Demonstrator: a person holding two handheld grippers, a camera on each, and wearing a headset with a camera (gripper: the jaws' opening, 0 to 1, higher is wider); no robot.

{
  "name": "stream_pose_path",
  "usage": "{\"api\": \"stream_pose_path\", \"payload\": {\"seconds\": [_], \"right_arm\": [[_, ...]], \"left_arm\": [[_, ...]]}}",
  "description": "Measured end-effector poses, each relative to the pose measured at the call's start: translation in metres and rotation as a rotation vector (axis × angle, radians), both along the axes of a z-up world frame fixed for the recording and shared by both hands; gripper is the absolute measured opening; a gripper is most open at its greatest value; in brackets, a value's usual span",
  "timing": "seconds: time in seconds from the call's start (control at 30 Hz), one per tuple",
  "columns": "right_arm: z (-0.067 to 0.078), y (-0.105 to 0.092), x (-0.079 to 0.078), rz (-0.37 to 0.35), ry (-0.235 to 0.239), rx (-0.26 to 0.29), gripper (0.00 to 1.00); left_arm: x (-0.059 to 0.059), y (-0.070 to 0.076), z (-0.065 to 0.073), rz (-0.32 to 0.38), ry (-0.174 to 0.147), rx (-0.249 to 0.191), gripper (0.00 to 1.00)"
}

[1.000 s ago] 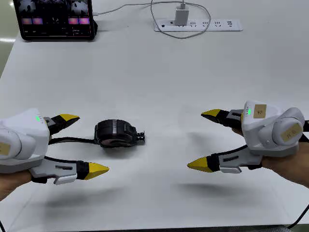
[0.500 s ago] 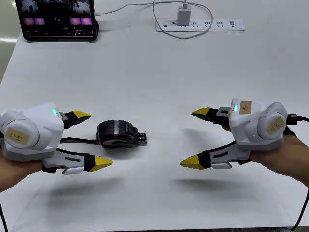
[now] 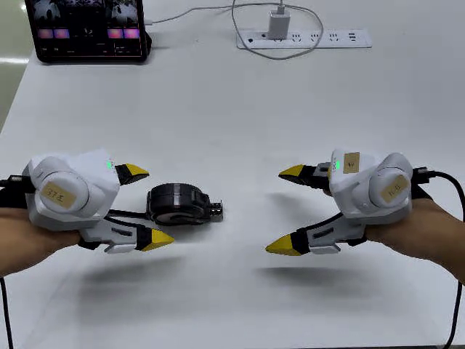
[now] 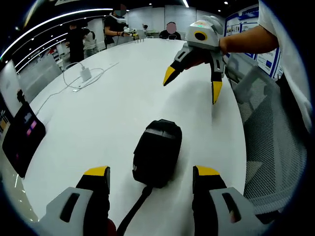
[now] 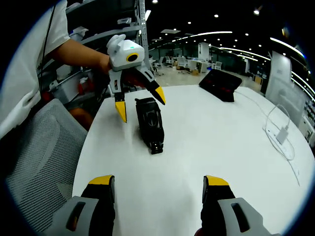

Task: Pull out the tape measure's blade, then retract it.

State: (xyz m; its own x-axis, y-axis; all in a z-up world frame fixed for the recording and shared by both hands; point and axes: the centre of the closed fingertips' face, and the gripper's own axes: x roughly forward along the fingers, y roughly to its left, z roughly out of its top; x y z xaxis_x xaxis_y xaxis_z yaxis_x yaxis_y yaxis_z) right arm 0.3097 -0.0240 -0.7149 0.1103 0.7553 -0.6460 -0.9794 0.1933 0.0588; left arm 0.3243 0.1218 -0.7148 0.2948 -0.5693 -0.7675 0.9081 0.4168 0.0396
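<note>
Closing in, I have brought the left gripper [image 3: 150, 206] up so its wide-open, empty jaws bracket the rear of the black rounded tape measure [image 3: 182, 203] on the white table [image 3: 232, 109], while the right gripper [image 3: 285, 211], equally open and empty, has edged nearer the blade end, so gripping looks next.

- Place: open-plan office hall.
- White table [image 3: 240, 109]; power strip [image 3: 304, 38], tablet [image 3: 87, 29] far ahead of left tool [image 3: 154, 205].
- Mesh chair [image 5: 39, 162], metal shelving [image 5: 140, 19] beside left tool; ceiling light strips [image 5: 216, 33] overhead.

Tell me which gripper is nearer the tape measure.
Left. The left gripper sits right at the tape measure, open jaws flanking its back end. The right gripper hangs open well off to the other side, facing its blade end.
</note>
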Motion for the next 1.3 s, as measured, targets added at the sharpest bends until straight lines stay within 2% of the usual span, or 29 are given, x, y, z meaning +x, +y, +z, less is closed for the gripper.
{"api": "stream_pose_path", "payload": {"seconds": [0.07,0.1,0.23,0.3,0.4,0.63,0.93,1.3], "right_arm": [[-0.001,0.001,0.001,0.008,-0.001,-0.003,0.71],[-0.001,0.003,0.001,0.013,-0.001,-0.004,0.71],[-0.002,0.007,0.002,0.03,-0.004,-0.008,0.7],[-0.003,0.009,0.003,0.042,-0.006,-0.011,0.7],[-0.003,0.012,0.002,0.057,-0.005,-0.013,0.7],[-0.003,0.018,0.004,0.067,0.009,0.005,0.69],[-0.007,0.025,0.002,0.089,0.016,0.004,0.69],[-0.01,0.035,0.005,0.091,0.022,0.026,0.66]], "left_arm": [[0.001,0.001,-0.002,-0.019,-0.008,0.017,0.61],[0.004,0.001,-0.002,-0.032,-0.025,0.034,0.59],[0.004,-0.001,-0.002,-0.068,-0.032,0.053,0.51],[0.005,-0.003,-0.002,-0.073,-0.028,0.052,0.5],[0.005,-0.004,-0.004,-0.102,-0.036,0.079,0.45],[0.002,-0.005,-0.007,-0.12,-0.019,0.098,0.34],[0.0,-0.004,-0.011,-0.126,-0.005,0.111,0.3],[-0.001,-0.005,-0.013,-0.123,0.012,0.1,0.28]]}}
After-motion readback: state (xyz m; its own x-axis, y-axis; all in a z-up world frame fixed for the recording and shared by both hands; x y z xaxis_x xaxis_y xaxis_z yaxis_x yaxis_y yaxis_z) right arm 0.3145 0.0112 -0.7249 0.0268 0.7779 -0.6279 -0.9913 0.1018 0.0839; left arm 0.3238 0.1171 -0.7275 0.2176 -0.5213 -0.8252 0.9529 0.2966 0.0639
